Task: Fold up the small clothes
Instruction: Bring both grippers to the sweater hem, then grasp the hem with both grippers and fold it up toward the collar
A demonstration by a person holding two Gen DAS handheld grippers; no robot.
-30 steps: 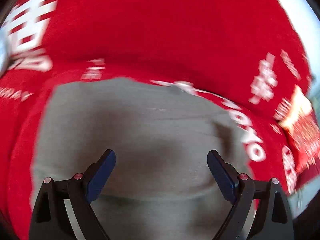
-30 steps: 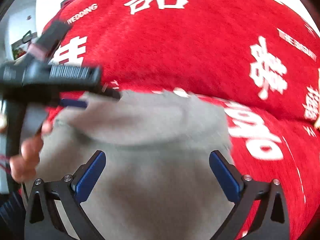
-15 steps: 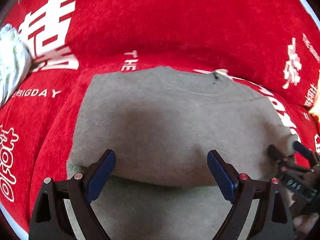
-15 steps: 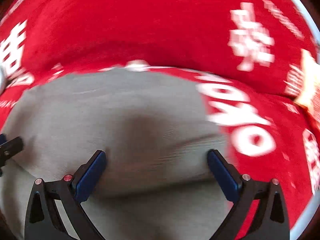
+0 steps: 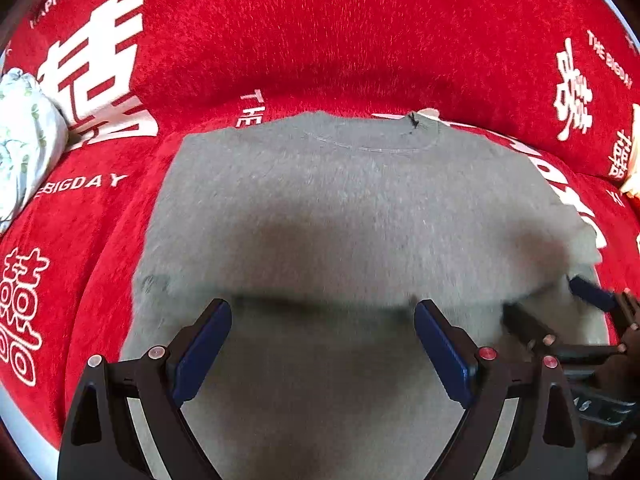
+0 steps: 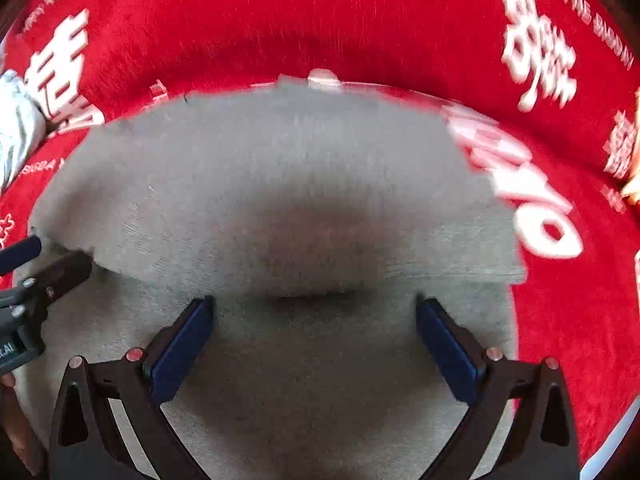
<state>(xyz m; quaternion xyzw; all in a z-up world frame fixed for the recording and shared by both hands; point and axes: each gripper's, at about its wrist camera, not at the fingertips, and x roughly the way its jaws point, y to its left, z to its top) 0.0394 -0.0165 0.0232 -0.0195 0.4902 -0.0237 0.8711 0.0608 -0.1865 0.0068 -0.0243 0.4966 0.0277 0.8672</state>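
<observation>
Right hand-held gripper (jaws wide) above grey shirt.

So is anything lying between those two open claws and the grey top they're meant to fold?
Nothing visible. The left gripper and right gripper both hover open directly over the grey sweater, which lies on the red blanket.

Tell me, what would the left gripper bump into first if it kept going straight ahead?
Most likely the grey shirt. The left gripper is open and points right at it, with nothing between; depth is hard to judge. Beyond lies the red cloth.
</observation>
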